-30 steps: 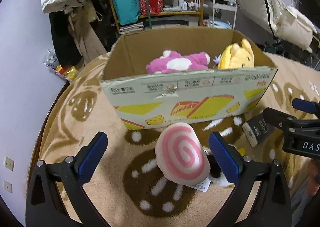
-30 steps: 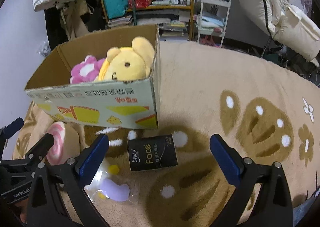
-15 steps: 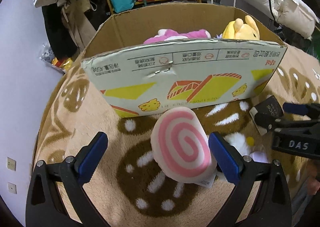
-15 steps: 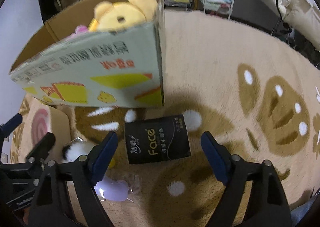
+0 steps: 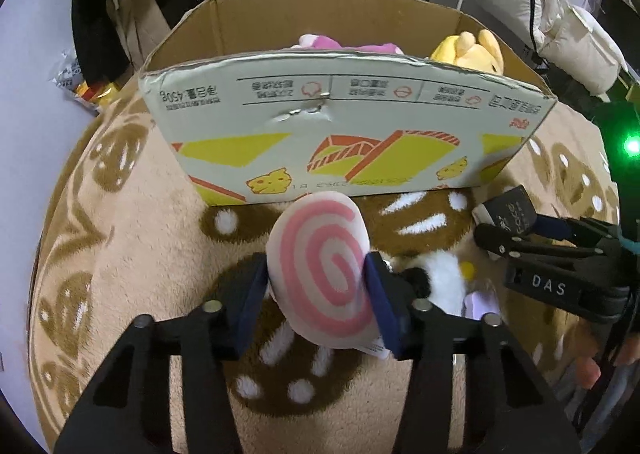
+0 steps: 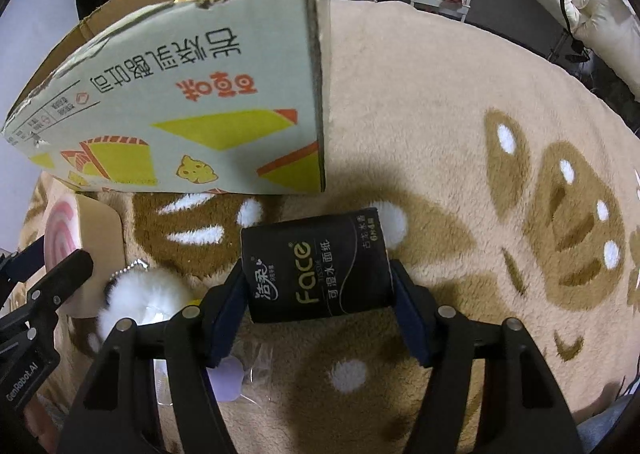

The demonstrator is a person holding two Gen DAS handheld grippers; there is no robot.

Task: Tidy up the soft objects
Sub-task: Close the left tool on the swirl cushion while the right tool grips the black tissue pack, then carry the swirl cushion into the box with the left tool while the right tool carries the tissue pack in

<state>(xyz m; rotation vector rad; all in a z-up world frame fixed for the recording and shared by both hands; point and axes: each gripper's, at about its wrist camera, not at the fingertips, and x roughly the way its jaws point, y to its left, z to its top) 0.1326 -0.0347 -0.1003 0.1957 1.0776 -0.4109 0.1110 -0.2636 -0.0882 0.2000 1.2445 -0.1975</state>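
One cardboard box (image 5: 352, 134) stands beyond the jaws, holding two plush toys: one pink plush (image 5: 320, 42) and one yellow plush (image 5: 468, 50). One pink-swirl cushion (image 5: 324, 274) sits between the left jaws. One black tissue pack (image 6: 316, 266) sits between the right jaws. One white fluffy pompom (image 6: 148, 302) and one lilac item in clear wrap (image 6: 228, 378) lie between the two sets of jaws. Two grippers: left gripper (image 5: 316, 294), right gripper (image 6: 316, 310).

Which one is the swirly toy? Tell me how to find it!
Find the big cardboard box on the fuzzy tan rug. Just in front of it, the left gripper's jaws squeeze a flat round cushion. It alone has a pink spiral.
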